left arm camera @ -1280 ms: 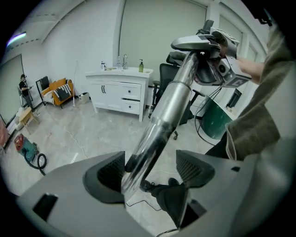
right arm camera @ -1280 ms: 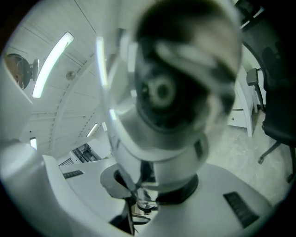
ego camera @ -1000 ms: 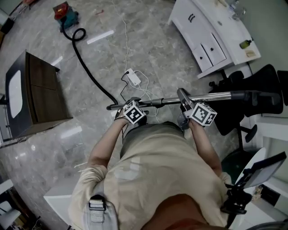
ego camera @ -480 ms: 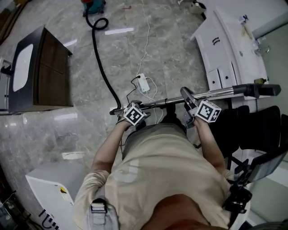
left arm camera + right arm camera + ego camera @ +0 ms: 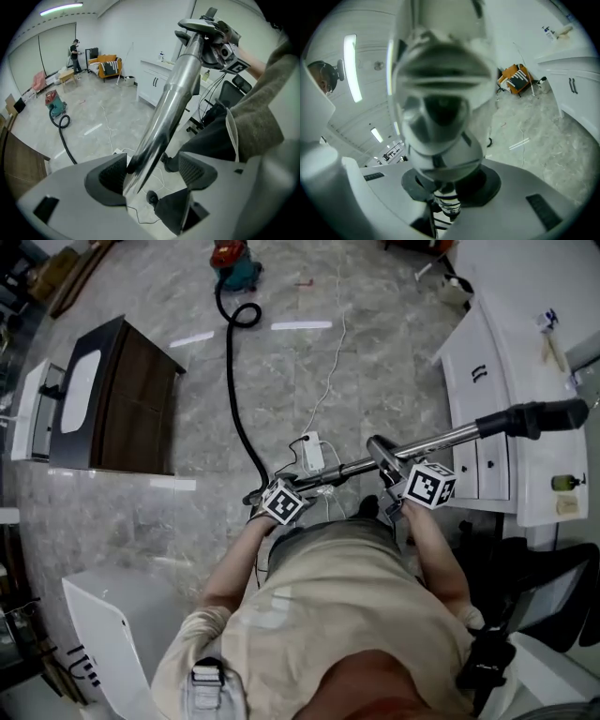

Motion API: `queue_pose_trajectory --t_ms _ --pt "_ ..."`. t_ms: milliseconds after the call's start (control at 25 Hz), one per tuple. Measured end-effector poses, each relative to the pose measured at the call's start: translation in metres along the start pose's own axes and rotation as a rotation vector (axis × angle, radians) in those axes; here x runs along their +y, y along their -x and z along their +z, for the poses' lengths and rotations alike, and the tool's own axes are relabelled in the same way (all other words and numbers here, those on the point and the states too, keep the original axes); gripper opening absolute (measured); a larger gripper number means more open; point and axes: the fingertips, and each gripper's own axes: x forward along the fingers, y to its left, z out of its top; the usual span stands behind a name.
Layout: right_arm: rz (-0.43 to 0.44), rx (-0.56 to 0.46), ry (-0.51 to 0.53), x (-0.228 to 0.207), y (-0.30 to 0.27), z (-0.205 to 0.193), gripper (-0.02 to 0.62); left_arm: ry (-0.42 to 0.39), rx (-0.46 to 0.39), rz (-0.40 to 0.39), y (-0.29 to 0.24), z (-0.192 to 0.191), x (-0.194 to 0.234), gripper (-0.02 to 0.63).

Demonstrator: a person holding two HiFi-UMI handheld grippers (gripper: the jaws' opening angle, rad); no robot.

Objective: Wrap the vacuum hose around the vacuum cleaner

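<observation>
Chrome vacuum wand (image 5: 422, 442) is far from the red-teal vacuum cleaner (image 5: 234, 261), black hose (image 5: 235, 418) trailing between. Right gripper (image 5: 450, 187) jaws clench the wand handle. Left gripper (image 5: 152, 171) jaws are parted, wand leaning on one pad, so it could slip.

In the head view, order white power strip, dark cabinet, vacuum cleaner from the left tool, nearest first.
From the left tool:
1. white power strip, just ahead
2. dark cabinet, to the left
3. vacuum cleaner, far ahead, top of view
</observation>
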Motion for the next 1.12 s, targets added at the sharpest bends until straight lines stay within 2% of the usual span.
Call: queue_pose_trajectory --t_ms 120,240,400,560,680,880,1000,1120 --pt "0.074 -0.009 0.010 -0.021 0.016 0.056 0.077 0.015 -0.035 0.065 -0.010 0.065 0.000 0.350" --pt "0.129 -0.019 0.019 -0.043 0.026 0.106 0.077 -0.009 -0.045 0.174 -0.020 0.121 0.005 0.350" --pt "0.179 -0.026 0.033 -0.061 0.030 0.146 0.077 -0.026 -0.022 0.244 -0.035 0.162 0.013 0.350" --pt "0.191 -0.014 0.044 -0.073 0.018 0.164 0.077 0.083 -0.051 0.246 -0.034 0.180 0.032 0.350" --pt "0.187 -0.016 0.025 -0.082 0.013 0.177 0.078 0.141 -0.039 0.258 -0.034 0.182 0.054 0.350" --pt "0.170 -0.029 -0.040 -0.114 -0.004 0.199 0.078 0.167 -0.029 0.213 -0.067 0.196 0.077 0.350" --pt "0.160 -0.022 -0.078 -0.143 -0.023 0.221 0.078 0.162 -0.055 0.206 -0.088 0.221 0.102 0.350" --pt "0.124 -0.018 -0.104 -0.168 -0.054 0.253 0.078 0.151 -0.069 0.152 -0.098 0.251 0.131 0.350"
